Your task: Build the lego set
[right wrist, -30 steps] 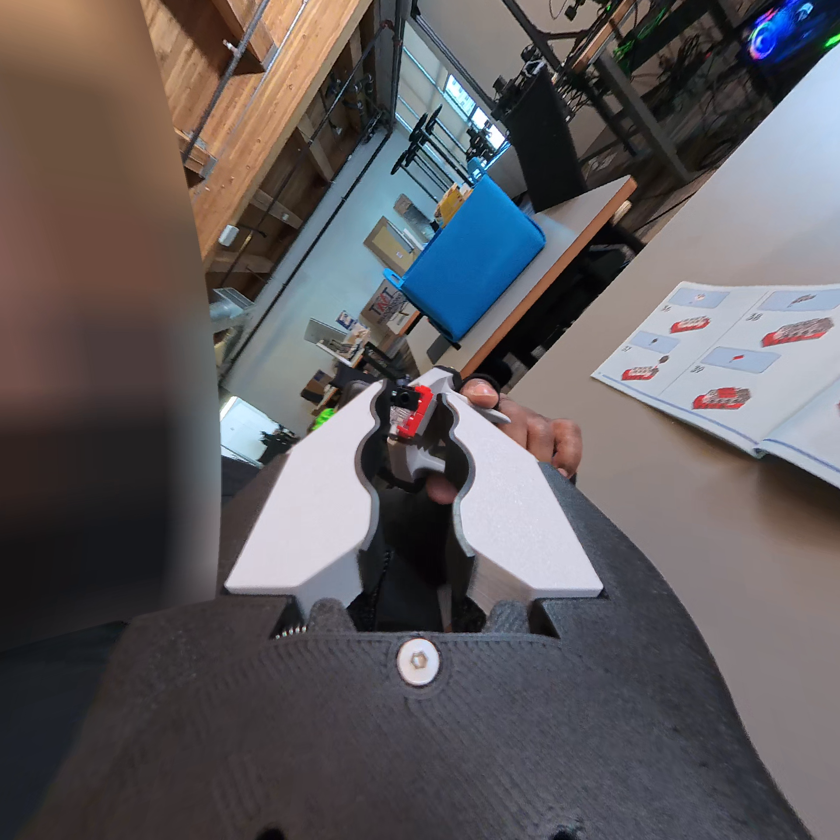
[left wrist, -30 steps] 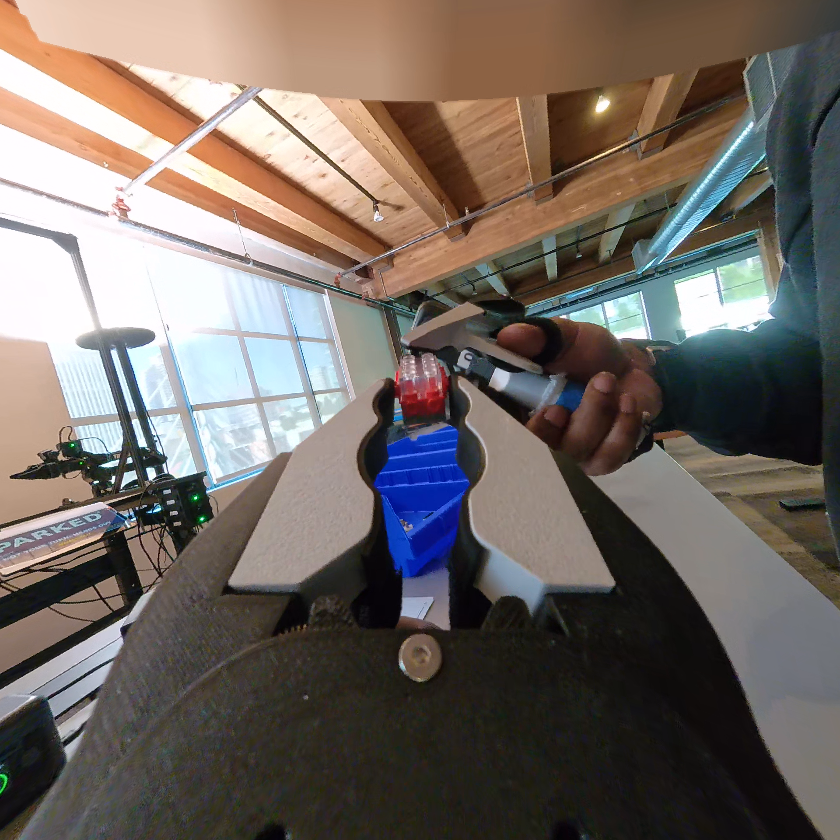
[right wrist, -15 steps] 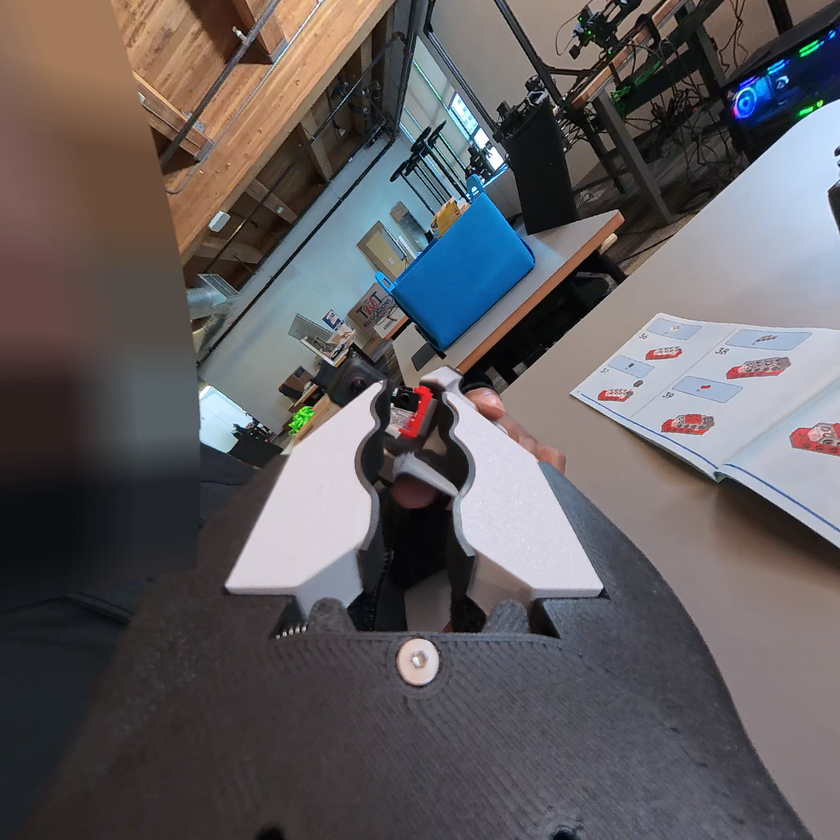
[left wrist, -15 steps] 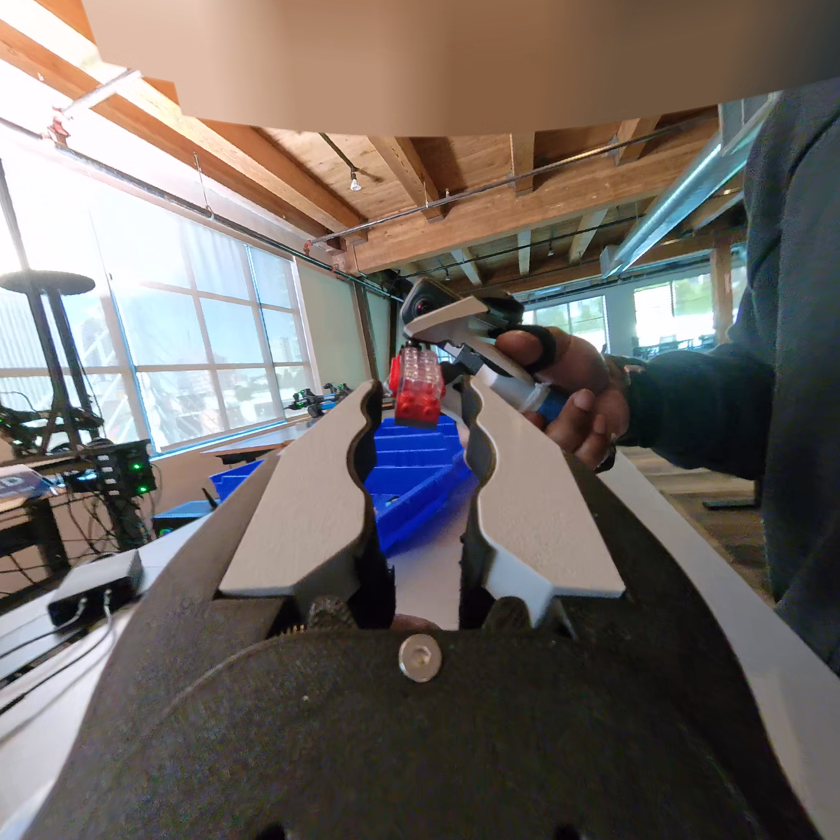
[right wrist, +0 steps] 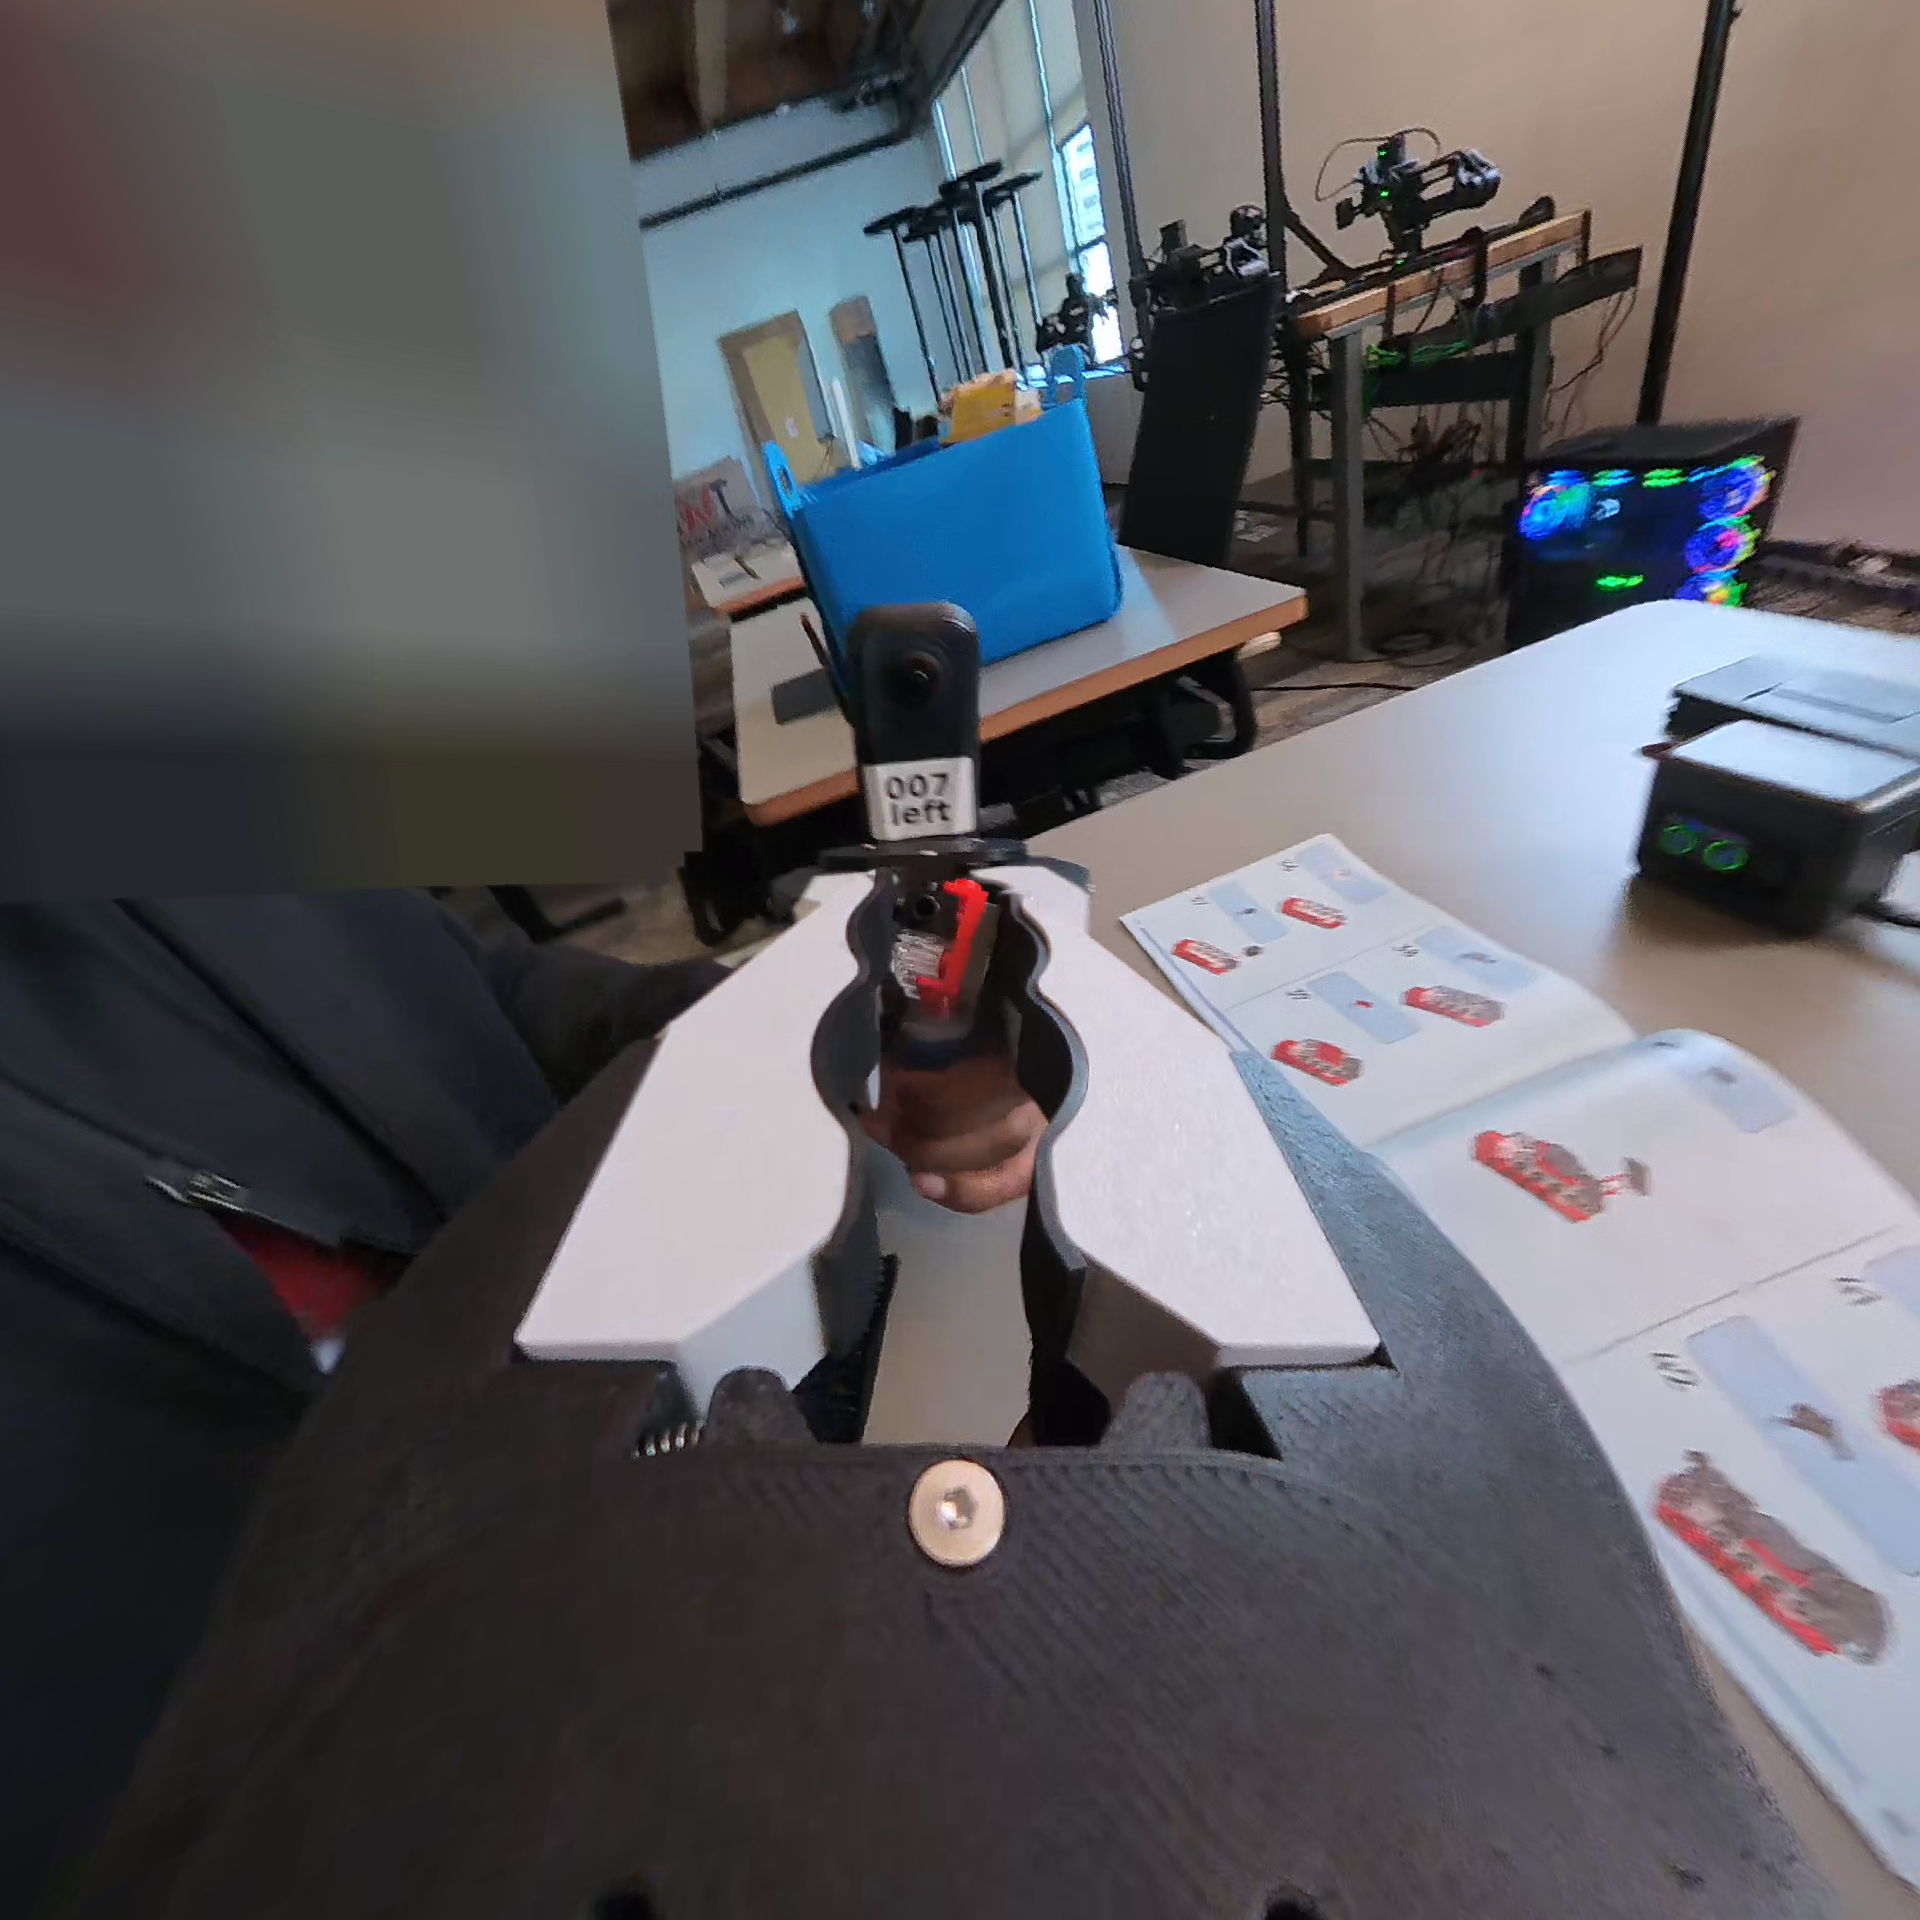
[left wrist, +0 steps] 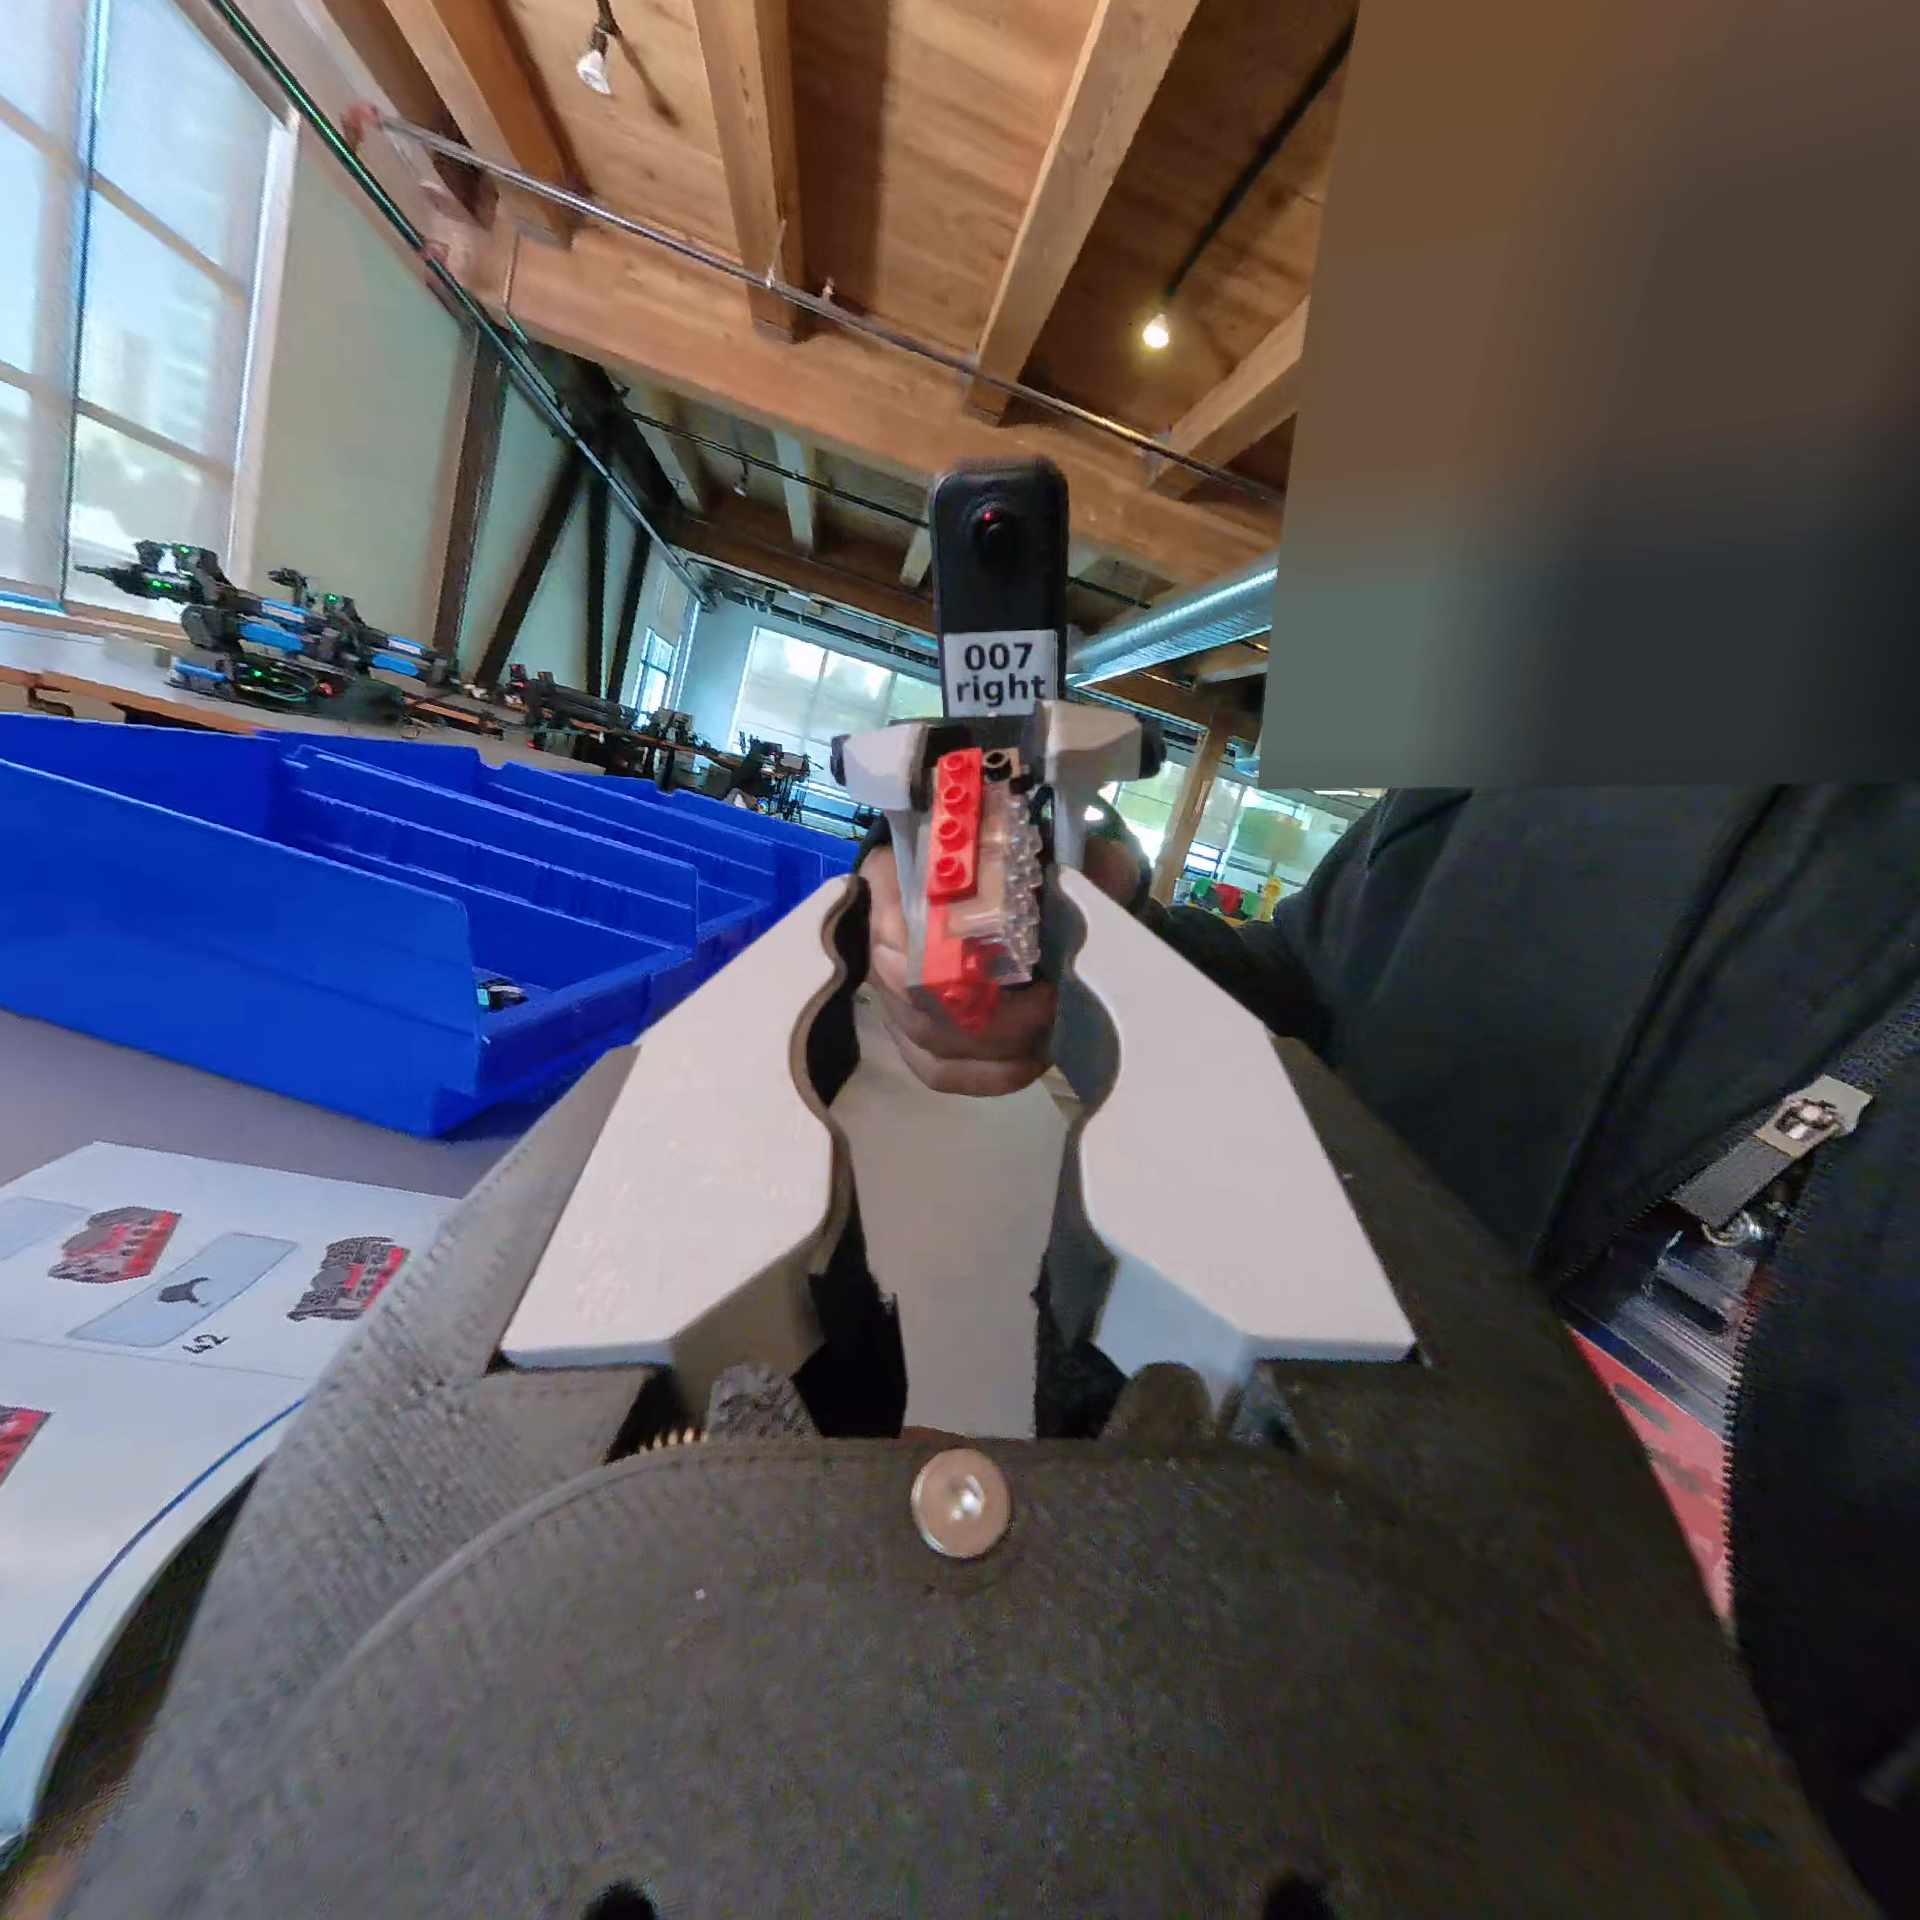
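Observation:
A small lego model of red and clear bricks is held up in the air, on end. In the left wrist view the right gripper faces me, its grey fingers closed on the model's sides. My left gripper is open, its tips just short of the model and not touching it. In the right wrist view the model sits between my right gripper's tips. The left gripper's camera faces me right behind it.
An open instruction booklet lies on the grey table, also in the left wrist view. A blue compartment bin stands behind it. A black box with green lights sits farther off. The person's dark jacket is close. The grippers are tip to tip, or close to it.
My left gripper has opened and let go of the model, which the right gripper now holds. Both grippers have turned to face each other and dropped closer to the table.

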`<act>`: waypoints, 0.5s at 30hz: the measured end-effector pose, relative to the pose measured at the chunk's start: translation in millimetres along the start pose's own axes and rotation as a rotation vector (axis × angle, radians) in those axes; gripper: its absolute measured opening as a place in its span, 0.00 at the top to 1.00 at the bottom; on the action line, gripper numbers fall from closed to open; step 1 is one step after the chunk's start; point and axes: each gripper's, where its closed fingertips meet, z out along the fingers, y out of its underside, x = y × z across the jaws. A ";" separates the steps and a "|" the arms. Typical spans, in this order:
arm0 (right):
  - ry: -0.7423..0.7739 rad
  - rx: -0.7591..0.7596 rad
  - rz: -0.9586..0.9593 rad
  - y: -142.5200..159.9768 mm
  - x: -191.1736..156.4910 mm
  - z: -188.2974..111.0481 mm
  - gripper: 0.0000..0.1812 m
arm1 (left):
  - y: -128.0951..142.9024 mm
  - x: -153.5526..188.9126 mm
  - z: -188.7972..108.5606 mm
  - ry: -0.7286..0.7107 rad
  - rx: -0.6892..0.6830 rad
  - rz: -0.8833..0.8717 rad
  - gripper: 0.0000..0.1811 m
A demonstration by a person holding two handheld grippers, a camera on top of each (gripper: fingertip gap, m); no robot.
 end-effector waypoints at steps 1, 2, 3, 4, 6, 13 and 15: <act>0.010 -0.008 -0.024 0.9 0.8 -0.1 0.89 | 0.8 0.9 0.0 0.003 -0.001 0.012 0.85; 0.008 -0.013 -0.039 1.4 -0.1 -0.2 0.89 | 1.4 1.6 -0.1 0.002 -0.001 0.030 0.87; 0.007 -0.019 -0.047 2.1 -0.6 0.0 0.89 | 2.2 1.9 0.0 0.000 -0.004 0.044 0.87; 0.006 -0.024 -0.052 2.7 -0.9 0.0 0.90 | 2.6 1.8 0.0 -0.004 -0.005 0.055 0.87; 0.004 -0.033 -0.060 3.5 -1.8 -0.4 0.89 | 2.3 1.7 -0.4 -0.017 -0.001 0.100 0.87; -0.010 -0.048 -0.115 6.6 -6.0 -3.2 0.89 | 3.8 3.9 0.1 -0.039 -0.013 0.212 0.87; -0.010 -0.047 -0.137 7.2 -6.9 -3.6 0.89 | 4.3 4.6 0.4 -0.036 -0.016 0.219 0.88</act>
